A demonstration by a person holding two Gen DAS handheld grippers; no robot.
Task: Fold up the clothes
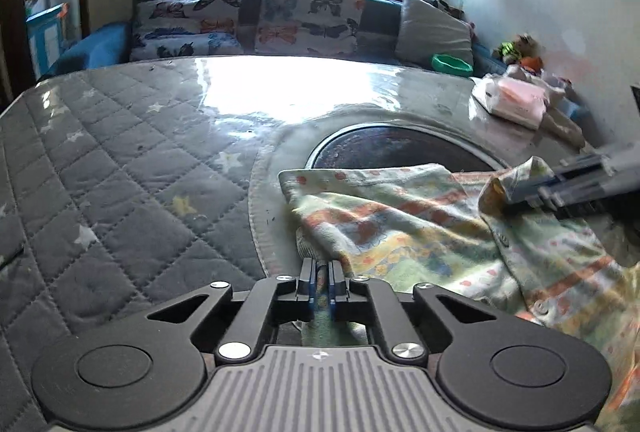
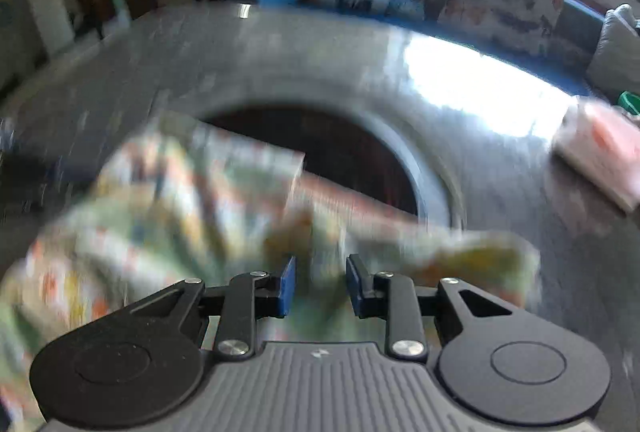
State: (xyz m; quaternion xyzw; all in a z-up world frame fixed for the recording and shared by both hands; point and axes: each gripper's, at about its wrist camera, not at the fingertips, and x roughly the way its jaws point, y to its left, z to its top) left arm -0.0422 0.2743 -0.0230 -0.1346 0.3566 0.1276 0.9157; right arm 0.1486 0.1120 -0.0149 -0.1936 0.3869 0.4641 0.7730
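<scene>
A small patterned garment (image 1: 420, 224) in pale green, orange and yellow lies on the quilted grey table, partly over a dark round opening (image 1: 400, 148). My left gripper (image 1: 320, 286) is shut on the garment's near edge. My right gripper (image 1: 516, 200) shows at the right of the left wrist view, its tips in a raised fold of the cloth. In the blurred right wrist view its blue pads (image 2: 287, 286) stand apart with the garment (image 2: 180, 200) between and below them, around the gripper (image 2: 320, 286).
The quilted star-print cover (image 1: 120, 168) spreads to the left. A tissue pack (image 1: 516, 98) and a green bowl (image 1: 452, 63) sit at the far right. A sofa with butterfly cushions (image 1: 308, 18) stands behind the table.
</scene>
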